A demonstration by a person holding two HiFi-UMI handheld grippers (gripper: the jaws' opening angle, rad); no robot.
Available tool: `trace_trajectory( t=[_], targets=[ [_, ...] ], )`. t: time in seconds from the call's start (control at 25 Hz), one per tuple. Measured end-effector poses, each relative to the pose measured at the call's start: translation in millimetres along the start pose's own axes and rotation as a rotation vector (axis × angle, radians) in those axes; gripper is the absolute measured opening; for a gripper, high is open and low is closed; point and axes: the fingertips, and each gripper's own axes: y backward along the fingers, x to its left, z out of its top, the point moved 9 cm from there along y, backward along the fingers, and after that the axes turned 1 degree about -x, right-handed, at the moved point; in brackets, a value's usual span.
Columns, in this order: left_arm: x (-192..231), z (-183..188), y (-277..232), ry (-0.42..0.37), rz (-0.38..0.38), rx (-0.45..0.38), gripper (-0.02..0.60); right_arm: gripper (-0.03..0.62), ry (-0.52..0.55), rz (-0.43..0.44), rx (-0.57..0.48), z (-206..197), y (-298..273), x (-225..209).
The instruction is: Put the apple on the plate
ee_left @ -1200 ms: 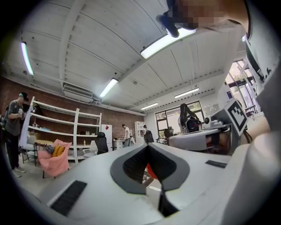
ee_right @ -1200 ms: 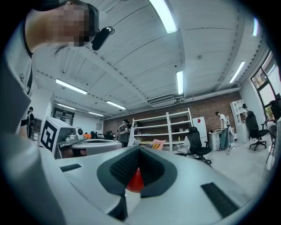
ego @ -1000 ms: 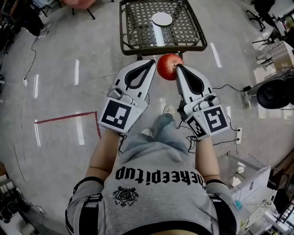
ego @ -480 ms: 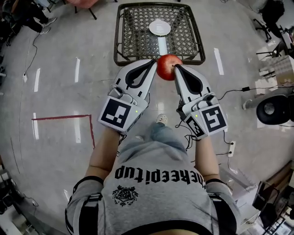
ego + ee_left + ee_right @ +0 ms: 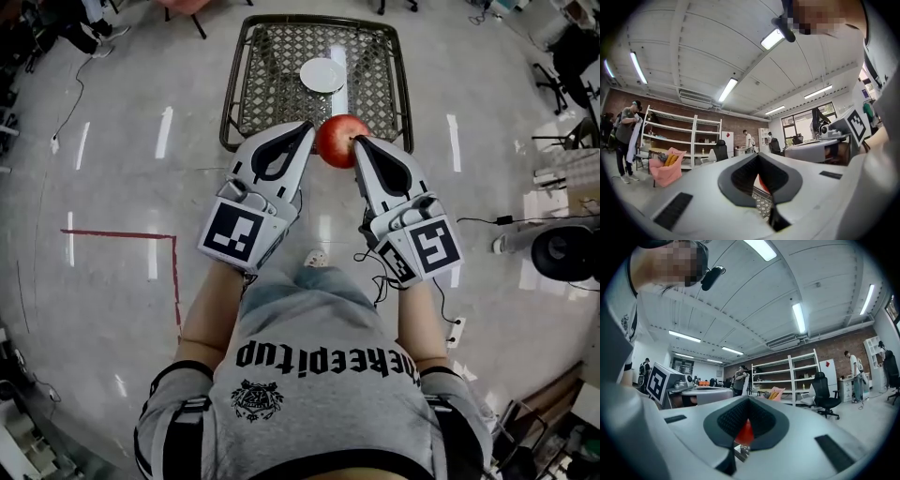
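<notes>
A red apple (image 5: pixel 342 140) is carried above the floor, wedged between the tips of my two grippers. My left gripper (image 5: pixel 302 129) presses its left side and my right gripper (image 5: pixel 360 142) its right side. Each gripper's jaws stand together, with nothing inside them. A red sliver of the apple (image 5: pixel 745 432) shows through the right gripper's jaw opening, and another sliver of the apple (image 5: pixel 762 183) through the left's. The white plate (image 5: pixel 322 74) lies on a dark wire-mesh table (image 5: pixel 253 89) just beyond the apple.
Red tape (image 5: pixel 141 236) marks the glossy floor at left. Cables and a black round device (image 5: pixel 567 253) lie at right. The person's foot (image 5: pixel 315 257) shows below the grippers. Shelves (image 5: pixel 787 376), an office chair (image 5: pixel 824 399) and standing people are in the room.
The mesh table with the plate has drawn nearer, shifting down in the head view. The apple stays wedged between both grippers. The floor tape has slid left.
</notes>
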Motion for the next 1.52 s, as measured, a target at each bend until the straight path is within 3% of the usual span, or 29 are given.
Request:
trace_trajectory(
  t=[0.44, 0.88, 0.96, 1.16, 1.4, 1.52],
  targets=[
    [17, -13, -34, 0.0, 0.029, 0.04, 0.018, 0.012, -0.023, 0.026, -0.003, -9, -24, -39],
    [61, -20, -76, 0.017, -0.058, 0.079, 0.018, 0.012, -0.027, -0.063, 0.001, -7, -65, -66],
    [75, -22, -80, 0.024, -0.078, 0.097, 0.018, 0.012, -0.029, -0.082, 0.003, -7, -77, -67],
    [108, -26, -92, 0.004, -0.12, 0.052, 0.018, 0.012, -0.033, -0.126, 0.005, -9, -105, -68],
    [138, -32, -94, 0.036, -0.179, 0.123, 0.018, 0.012, -0.036, -0.18, 0.009, -11, -133, -61],
    [157, -36, -95, 0.035, -0.202, 0.1, 0.018, 0.012, -0.041, -0.202, 0.016, -13, -150, -56]
  ],
)
